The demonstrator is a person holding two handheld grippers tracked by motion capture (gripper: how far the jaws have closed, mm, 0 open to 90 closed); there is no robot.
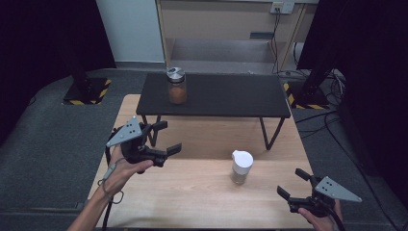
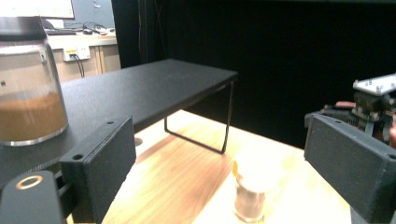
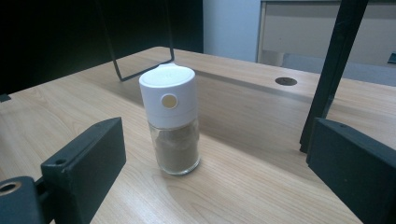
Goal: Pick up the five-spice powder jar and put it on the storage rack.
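A small glass shaker with a white cap [image 1: 241, 166] stands upright on the wooden table [image 1: 192, 197], right of the middle. It holds a brownish powder. In the right gripper view the shaker [image 3: 172, 123] stands just ahead of my right gripper [image 3: 219, 140], whose jaws are wide apart and empty. From above, the right gripper [image 1: 290, 182] is at the near right, a short way from the shaker. My left gripper [image 1: 172, 136] hovers open and empty over the table's left side, and in its own view the shaker [image 2: 254, 186] shows blurred between its jaws.
A low black shelf [image 1: 216, 94] on thin legs spans the back of the table. On its left end stands a larger glass jar [image 1: 176, 85] of orange-brown powder with a metal lid. A cable hole [image 3: 286, 81] sits in the tabletop beneath the shelf.
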